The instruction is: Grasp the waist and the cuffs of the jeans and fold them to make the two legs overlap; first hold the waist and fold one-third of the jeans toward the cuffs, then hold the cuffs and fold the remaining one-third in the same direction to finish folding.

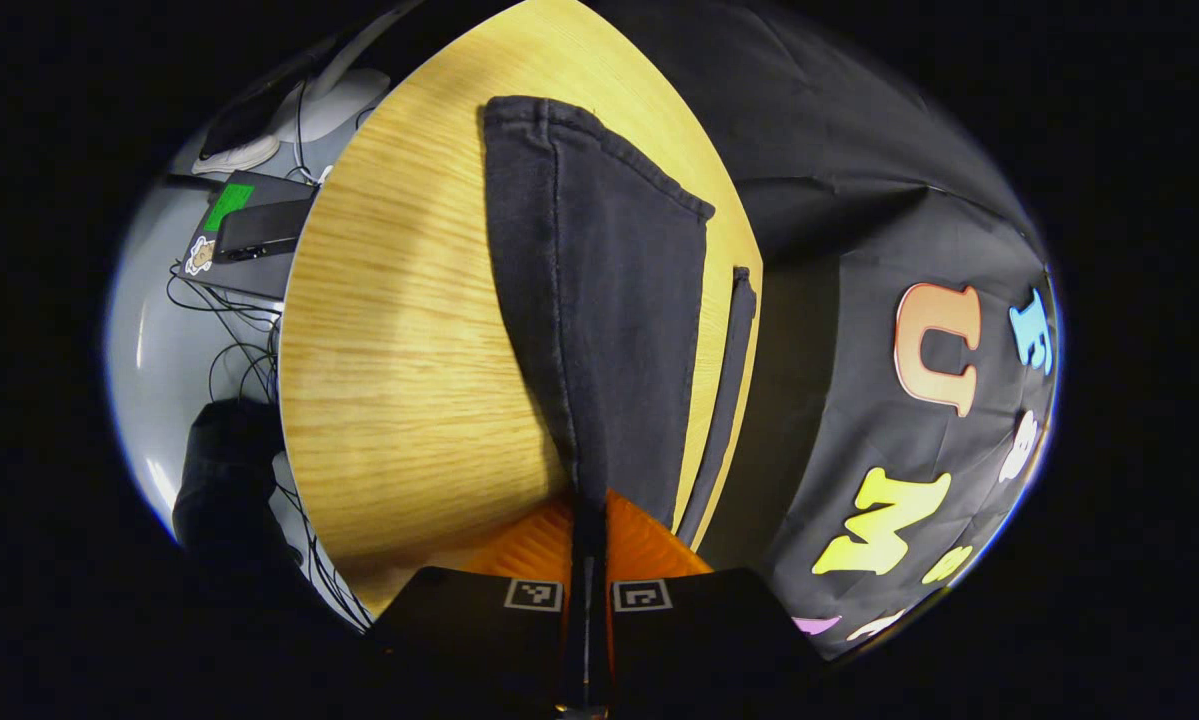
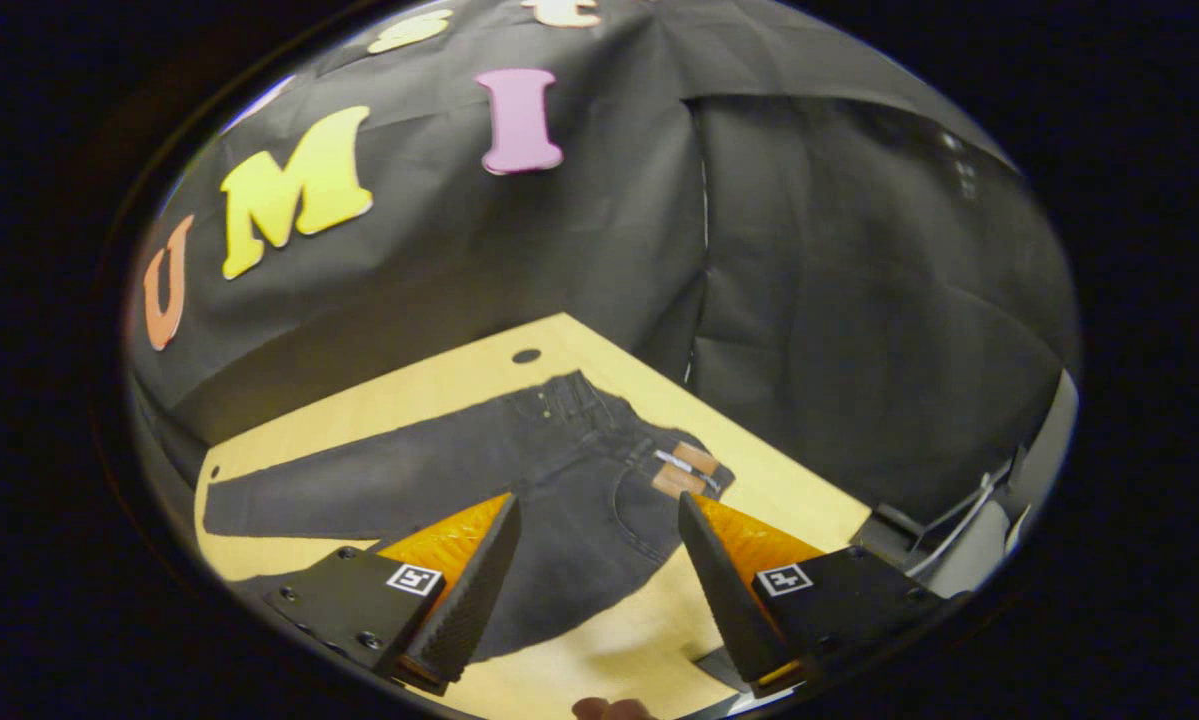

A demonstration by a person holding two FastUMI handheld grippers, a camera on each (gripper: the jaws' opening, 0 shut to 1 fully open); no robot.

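Both legs of the jeans (image 2: 519,460) seem unfolded on the table (image 2: 439,385). My left gripper (image 1: 589,590) clamps a leg; my right gripper (image 2: 594,570) hangs apart above the waist (image 2: 649,450), every fold left.

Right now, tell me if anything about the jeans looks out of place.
Nothing damaged. A strip of the dark denim jeans hangs off the light wooden table's far edge, away from the left gripper.
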